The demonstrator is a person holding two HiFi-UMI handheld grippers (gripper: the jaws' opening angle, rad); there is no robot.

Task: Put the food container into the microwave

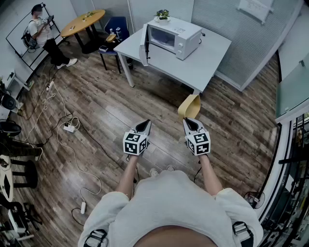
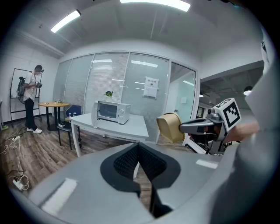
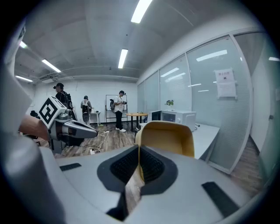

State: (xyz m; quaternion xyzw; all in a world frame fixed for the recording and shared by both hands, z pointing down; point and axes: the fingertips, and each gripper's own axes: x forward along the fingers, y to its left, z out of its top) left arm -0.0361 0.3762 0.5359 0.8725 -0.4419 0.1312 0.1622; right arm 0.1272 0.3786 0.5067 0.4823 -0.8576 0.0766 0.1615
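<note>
The food container point(image 1: 189, 106) is clamped by its rim in the right gripper point(image 1: 188, 121) and held in the air, well apart from the table point(image 1: 205, 65). The left gripper point(image 1: 144, 125) is closed and empty. The microwave point(image 1: 175, 34) at the table's far edge stands with its door open; approach and insertion remain.

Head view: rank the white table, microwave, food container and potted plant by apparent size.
1. white table
2. microwave
3. food container, though it is nearer the camera
4. potted plant
</note>
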